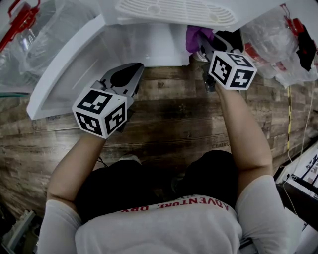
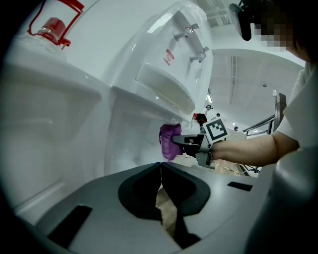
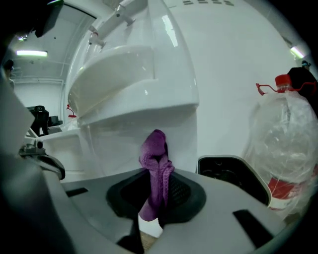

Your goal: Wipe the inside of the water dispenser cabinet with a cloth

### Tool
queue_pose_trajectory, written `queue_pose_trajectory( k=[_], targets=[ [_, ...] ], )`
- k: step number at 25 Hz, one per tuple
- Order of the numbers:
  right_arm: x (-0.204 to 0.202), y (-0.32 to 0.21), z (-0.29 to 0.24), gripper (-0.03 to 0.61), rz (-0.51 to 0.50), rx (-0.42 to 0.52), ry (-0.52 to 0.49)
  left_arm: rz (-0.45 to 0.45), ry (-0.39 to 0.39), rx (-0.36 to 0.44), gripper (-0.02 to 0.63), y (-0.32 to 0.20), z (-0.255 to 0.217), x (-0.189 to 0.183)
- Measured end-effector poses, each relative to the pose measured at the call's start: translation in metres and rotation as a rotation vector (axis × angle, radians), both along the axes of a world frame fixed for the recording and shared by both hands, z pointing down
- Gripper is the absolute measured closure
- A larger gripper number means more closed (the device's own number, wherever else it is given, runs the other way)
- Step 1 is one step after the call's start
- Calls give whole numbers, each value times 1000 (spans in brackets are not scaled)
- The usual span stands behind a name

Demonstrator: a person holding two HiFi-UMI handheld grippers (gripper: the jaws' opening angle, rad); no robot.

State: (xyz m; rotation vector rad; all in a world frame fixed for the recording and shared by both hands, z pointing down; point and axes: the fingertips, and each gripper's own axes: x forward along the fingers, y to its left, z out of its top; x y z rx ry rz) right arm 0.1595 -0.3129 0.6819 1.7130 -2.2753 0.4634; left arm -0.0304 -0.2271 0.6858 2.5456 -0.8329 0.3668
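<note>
The white water dispenser stands in front of me, its lower cabinet open with the door swung out to the left. My right gripper is shut on a purple cloth at the right edge of the cabinet opening. The right gripper view shows the cloth bunched upright between the jaws, just in front of the cabinet's white inner wall. My left gripper is shut on nothing, near the opening's lower left. From its view the cloth and the right gripper hang at the cabinet mouth.
The drip tray and taps sit above the opening. Plastic-wrapped water bottles with red caps stand at the left and right. A black bin sits right of the dispenser. The floor is wood plank, with cables at the right.
</note>
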Motion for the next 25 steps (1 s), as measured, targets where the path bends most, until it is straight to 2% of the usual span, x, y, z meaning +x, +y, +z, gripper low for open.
queue_pose_trajectory(
  k=[11,15,25],
  targets=[
    [-2,-1,-13,515,7,43,17,-42,10,2,586,-9,-2,-12],
    [-8,-2,-13,515,4,42,-8,-41,11,-2,586,-10,-1,-11],
    [-66,-11,-22,515,-87,60,-46,-44,8,16,586,-9,-8,-17]
  ],
)
